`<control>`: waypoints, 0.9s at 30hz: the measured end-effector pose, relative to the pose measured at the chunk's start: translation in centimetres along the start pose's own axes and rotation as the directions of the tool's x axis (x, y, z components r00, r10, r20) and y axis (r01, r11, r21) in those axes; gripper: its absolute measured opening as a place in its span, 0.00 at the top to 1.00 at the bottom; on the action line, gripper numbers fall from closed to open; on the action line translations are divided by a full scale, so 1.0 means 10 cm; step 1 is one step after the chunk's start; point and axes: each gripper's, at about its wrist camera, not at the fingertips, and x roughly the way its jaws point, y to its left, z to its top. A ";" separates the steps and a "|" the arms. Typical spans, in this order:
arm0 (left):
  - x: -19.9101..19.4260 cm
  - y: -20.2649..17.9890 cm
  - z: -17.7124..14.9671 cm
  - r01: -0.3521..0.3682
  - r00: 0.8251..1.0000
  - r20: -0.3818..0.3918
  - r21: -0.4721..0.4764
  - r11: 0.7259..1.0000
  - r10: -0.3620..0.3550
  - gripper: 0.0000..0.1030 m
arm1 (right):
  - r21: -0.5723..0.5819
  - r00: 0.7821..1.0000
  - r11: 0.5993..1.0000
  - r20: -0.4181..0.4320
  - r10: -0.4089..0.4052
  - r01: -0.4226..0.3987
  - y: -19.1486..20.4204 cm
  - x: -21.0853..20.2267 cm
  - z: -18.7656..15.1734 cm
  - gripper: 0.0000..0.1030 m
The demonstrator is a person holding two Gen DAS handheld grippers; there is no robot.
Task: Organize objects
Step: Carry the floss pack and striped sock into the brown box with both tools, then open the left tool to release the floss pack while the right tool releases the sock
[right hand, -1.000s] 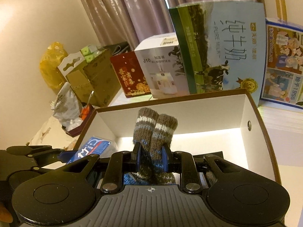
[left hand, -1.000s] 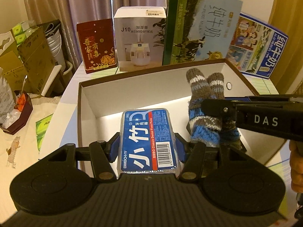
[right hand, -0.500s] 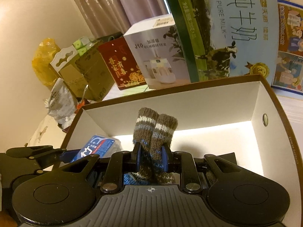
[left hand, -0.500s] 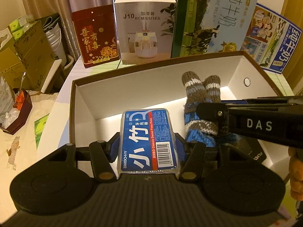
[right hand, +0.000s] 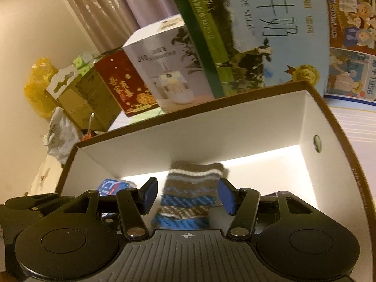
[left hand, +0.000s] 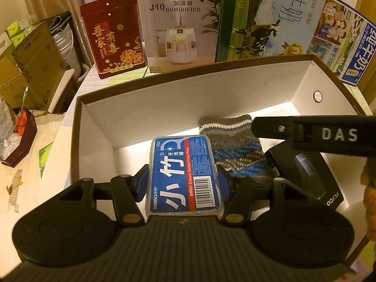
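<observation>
An open white-lined box with a brown rim (left hand: 188,80) (right hand: 211,108) fills both views. My left gripper (left hand: 183,183) is shut on a blue pack of dental floss picks (left hand: 183,171), held over the box's near left part. A striped knitted sock (left hand: 235,145) (right hand: 188,202) lies flat on the box floor. My right gripper (right hand: 186,195) stands open above it, its blue pads (right hand: 150,193) apart on either side and not touching the sock. The right gripper's black finger (left hand: 312,135) crosses the left wrist view from the right.
A black box (left hand: 305,176) lies in the box's near right corner. Behind the box stand a red carton (left hand: 112,35), a humidifier box (left hand: 181,23), and two milk cartons (left hand: 270,16) (left hand: 340,37). Cardboard boxes (left hand: 30,63) and clutter sit at the left. A hand (left hand: 370,199) shows at the right edge.
My right gripper has opened and let go of the sock, which dropped from upright to lying flat in the box. Both grippers have moved forward and lower into the box.
</observation>
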 end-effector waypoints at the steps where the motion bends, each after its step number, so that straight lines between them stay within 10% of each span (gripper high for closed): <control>1: 0.02 -0.01 0.00 -0.003 1.000 -0.004 0.001 1.000 0.003 0.48 | 0.001 1.000 1.000 -0.001 -0.004 0.004 -0.01 -0.01 -0.01 0.48; 27: -0.17 0.01 -0.02 -0.023 1.000 0.009 -0.015 1.000 0.024 0.30 | 0.018 1.000 1.000 0.016 -0.023 0.023 -0.16 -0.37 -0.12 0.37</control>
